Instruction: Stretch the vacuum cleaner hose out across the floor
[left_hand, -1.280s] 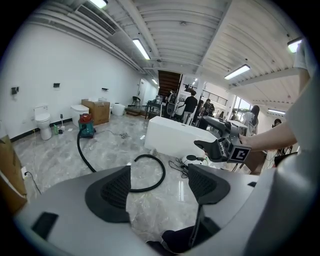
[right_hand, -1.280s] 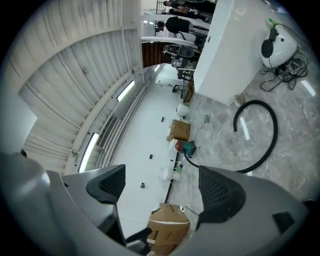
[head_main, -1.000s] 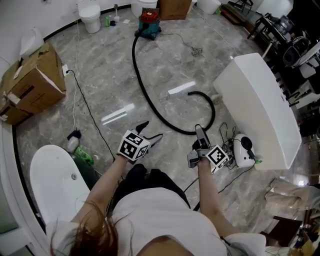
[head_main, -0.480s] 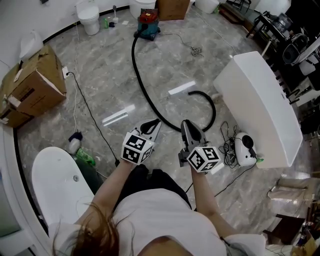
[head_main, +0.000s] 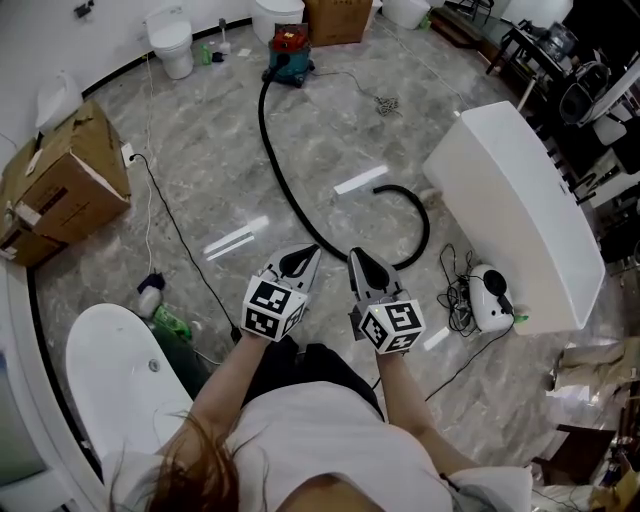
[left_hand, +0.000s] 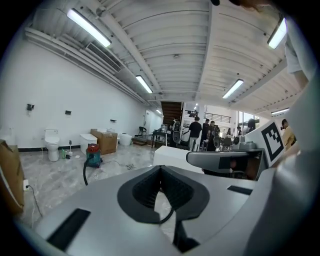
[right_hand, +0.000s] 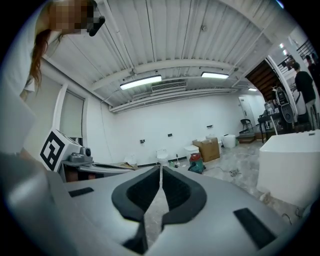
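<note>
The person is wearing a white short-sleeved top (head_main: 330, 440) and dark trousers (head_main: 300, 362), with long loose hair (head_main: 190, 470) hanging forward at the bottom of the head view. The left gripper (head_main: 303, 258) and the right gripper (head_main: 357, 260) are showing smooth grey shells tapering to dark pointed tips. Each is carrying a white cube printed with black square markers: the left cube (head_main: 272, 306) and the right cube (head_main: 390, 326). In the gripper views the jaws are wearing black ribbed pads (left_hand: 142, 192) framing a rounded hollow, and narrow dark rectangular slots (right_hand: 254, 227) are sitting in the grey shell on either side.
</note>
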